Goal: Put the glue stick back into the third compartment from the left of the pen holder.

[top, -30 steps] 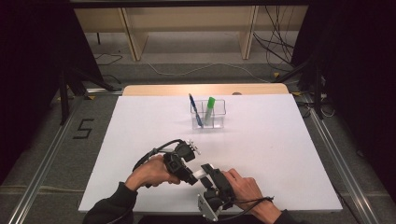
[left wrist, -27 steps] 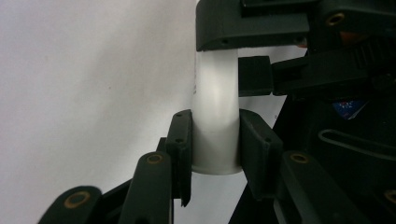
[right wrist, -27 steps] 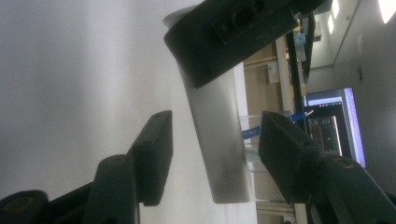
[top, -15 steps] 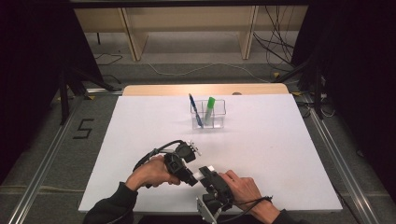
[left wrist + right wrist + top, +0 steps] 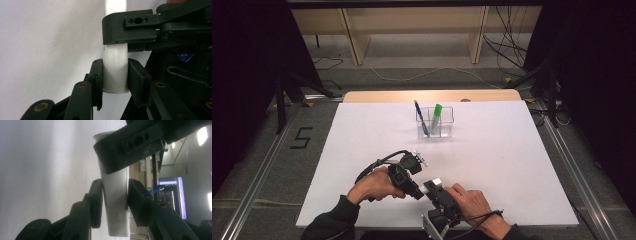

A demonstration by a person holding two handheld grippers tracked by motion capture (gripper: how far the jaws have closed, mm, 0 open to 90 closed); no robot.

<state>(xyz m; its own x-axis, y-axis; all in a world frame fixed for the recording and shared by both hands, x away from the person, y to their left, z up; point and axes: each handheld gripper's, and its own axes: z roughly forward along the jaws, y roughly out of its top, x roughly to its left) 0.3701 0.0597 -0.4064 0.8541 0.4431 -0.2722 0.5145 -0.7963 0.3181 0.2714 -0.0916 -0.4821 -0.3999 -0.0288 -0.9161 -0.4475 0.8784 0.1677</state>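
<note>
left gripper view: left tool (image 5: 115, 75) clenches the white marker (image 5: 115, 72), probably its cap; right tool (image 5: 113, 195), closing, grips its barrel, end to end.

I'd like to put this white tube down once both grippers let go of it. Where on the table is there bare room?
The white sheet is bare to the right of the right gripper and across the strip between the grippers and the clear holder; the left side is bare too. It is crowded only at the near edge, where the left gripper and both hands meet on the white tube.
</note>
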